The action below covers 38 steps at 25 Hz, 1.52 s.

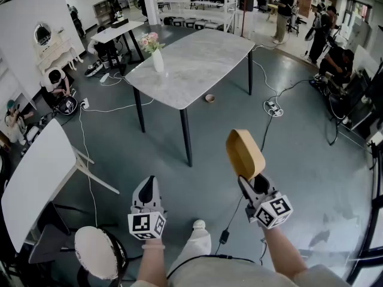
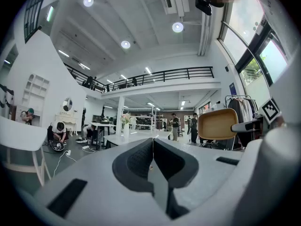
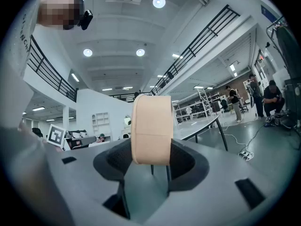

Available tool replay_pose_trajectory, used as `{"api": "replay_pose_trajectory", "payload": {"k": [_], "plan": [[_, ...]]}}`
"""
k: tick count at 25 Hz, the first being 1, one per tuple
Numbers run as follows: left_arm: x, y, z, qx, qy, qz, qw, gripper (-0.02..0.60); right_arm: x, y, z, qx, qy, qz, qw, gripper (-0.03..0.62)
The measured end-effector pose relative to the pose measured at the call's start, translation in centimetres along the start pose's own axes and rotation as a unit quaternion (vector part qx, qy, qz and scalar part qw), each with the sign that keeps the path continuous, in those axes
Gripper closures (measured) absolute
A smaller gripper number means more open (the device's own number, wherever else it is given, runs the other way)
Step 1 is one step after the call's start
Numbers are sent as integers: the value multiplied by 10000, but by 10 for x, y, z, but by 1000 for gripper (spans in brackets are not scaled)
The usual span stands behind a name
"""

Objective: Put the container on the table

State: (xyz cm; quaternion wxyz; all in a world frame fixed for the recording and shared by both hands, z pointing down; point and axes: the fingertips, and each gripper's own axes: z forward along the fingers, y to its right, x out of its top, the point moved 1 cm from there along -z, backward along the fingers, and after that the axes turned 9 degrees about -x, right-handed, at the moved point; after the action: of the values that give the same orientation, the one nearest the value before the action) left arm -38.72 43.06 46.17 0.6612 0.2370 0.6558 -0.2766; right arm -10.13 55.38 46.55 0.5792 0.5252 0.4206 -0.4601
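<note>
My right gripper (image 1: 249, 180) is shut on the lower edge of a tan, oval container (image 1: 244, 153), which it holds up on its edge above the grey floor. In the right gripper view the container (image 3: 151, 128) stands upright between the dark pads of that gripper (image 3: 151, 158). My left gripper (image 1: 148, 183) is shut with nothing in it; in its own view the left gripper (image 2: 153, 147) shows its pads pressed together, and the container (image 2: 217, 124) appears to the right. The grey marble table (image 1: 203, 64) stands ahead, apart from both grippers, with a vase of flowers (image 1: 157, 55) near its left corner.
A white table (image 1: 36, 172) is at the left and a round white seat (image 1: 96, 253) near my left arm. A small bowl (image 1: 210, 98) lies on the floor under the marble table. Cables and a power strip (image 1: 272, 107) cross the floor. Several people are around the room's edges.
</note>
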Motion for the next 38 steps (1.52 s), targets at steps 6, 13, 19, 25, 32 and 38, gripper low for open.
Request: {"api": "replay_pose_trajectory", "payload": {"k": [6,13,19,25,32,38], "plan": [[-3,-23,62,-185,-56,-91,9998,575,3,22,51,-174,-53,-17,9998,368],[1,-56,114,-453,-65,-153,9988,575,12,32,92,-485,-36,-18,9988,368],[-5,-77,146,-619,-96,-176,9979,575,12,37,117,-679,77,123,9976,368],[-3,-87,151,-775,-152,-116,9968,575,17,32,135,-675,127,240,9974,367],[0,-121,161,-449,-50,-218,9987,577,19,26,177,-427,139,261,9987,367],[2,-127,195,-356,38,-290,9989,575,24,46,218,-207,146,276,9993,367]]}}
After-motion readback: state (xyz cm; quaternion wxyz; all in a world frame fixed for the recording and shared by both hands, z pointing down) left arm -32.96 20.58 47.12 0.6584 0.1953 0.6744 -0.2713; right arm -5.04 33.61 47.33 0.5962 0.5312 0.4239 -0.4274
